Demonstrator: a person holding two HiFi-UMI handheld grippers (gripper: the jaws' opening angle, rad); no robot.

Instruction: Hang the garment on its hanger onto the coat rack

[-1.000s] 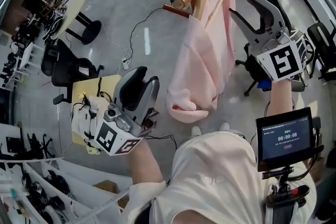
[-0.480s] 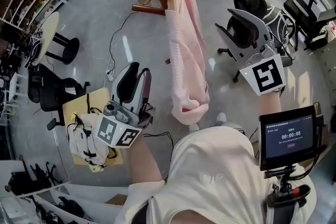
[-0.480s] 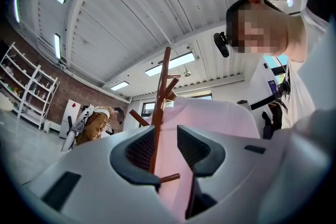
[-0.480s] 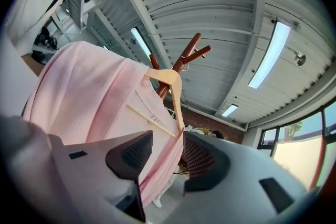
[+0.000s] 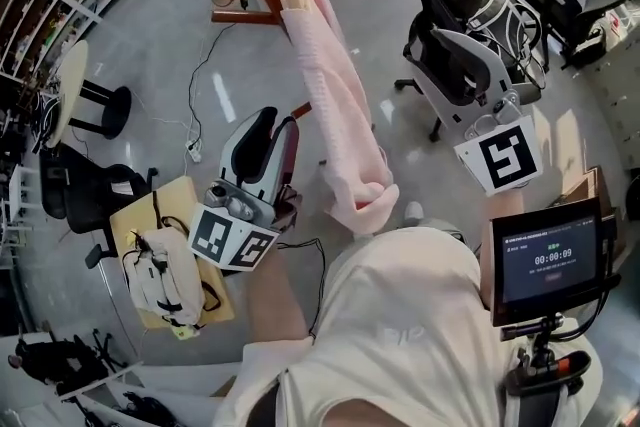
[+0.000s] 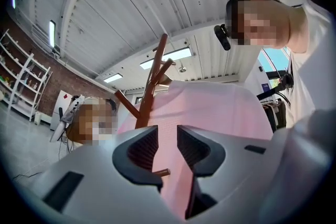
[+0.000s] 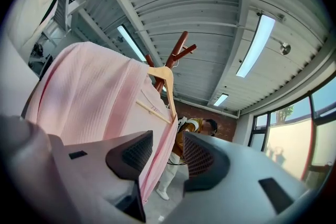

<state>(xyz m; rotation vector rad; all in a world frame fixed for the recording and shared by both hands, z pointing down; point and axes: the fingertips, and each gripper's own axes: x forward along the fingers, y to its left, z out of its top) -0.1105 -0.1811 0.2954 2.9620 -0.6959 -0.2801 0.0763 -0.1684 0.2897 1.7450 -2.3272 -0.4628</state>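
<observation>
Status: hanging step judged done. Garment (image 5: 335,105) on hanger (image 7: 169,93), apparently hooked on coat rack (image 6: 152,81), draping free toward floor. Remaining: likely only clearing grippers away.
Left gripper (image 6: 167,147): jaws narrowly apart, nothing clamped; garment ahead, not touching.
Right gripper (image 7: 168,152): jaws moderately apart, empty; garment ahead and to left, well apart in head view.
</observation>
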